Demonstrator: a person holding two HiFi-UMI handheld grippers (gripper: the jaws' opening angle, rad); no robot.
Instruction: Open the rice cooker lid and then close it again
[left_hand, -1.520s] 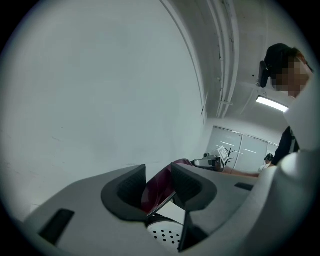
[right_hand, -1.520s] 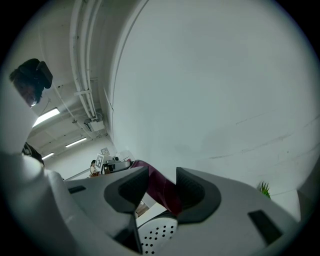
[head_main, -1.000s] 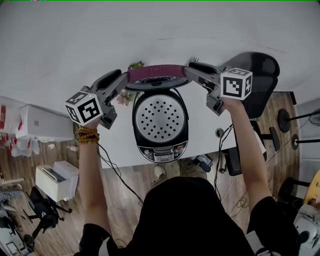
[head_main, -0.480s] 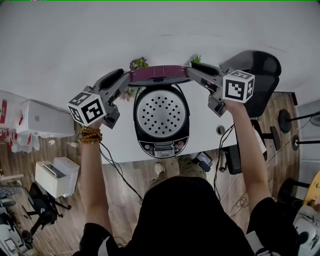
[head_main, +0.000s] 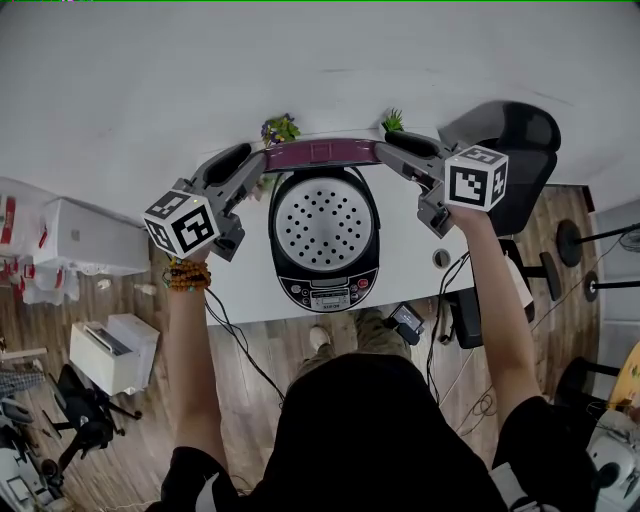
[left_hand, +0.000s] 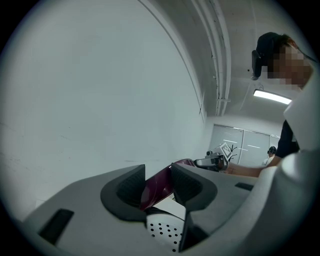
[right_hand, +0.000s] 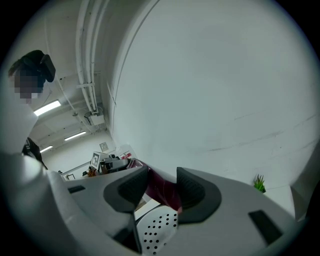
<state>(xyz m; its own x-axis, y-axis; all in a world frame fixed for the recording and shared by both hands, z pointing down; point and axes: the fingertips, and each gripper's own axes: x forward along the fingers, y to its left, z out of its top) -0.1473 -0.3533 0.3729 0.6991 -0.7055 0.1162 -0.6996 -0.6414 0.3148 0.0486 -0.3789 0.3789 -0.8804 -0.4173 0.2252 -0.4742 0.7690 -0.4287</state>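
Note:
The rice cooker (head_main: 325, 290) stands on the white table (head_main: 245, 285) with its lid raised. The lid's perforated inner plate (head_main: 325, 225) faces me, and its maroon top (head_main: 322, 153) shows edge-on. My left gripper (head_main: 258, 163) is shut on the lid's left end and my right gripper (head_main: 392, 146) on its right end. In the left gripper view the maroon lid (left_hand: 159, 186) fills the gap in the left gripper (left_hand: 157, 182), above the plate (left_hand: 162, 230). The right gripper (right_hand: 162, 187) likewise clamps the lid (right_hand: 165, 192).
Two small potted plants (head_main: 280, 128) (head_main: 393, 121) sit behind the cooker by the wall. A black chair (head_main: 515, 150) stands right of the table. Cables (head_main: 235, 345) hang off the front edge; a white box (head_main: 110, 355) lies on the floor at left.
Both grippers and the lid have shifted slightly toward me. The lid's maroon edge looks thinner, and the two plants behind it show more.

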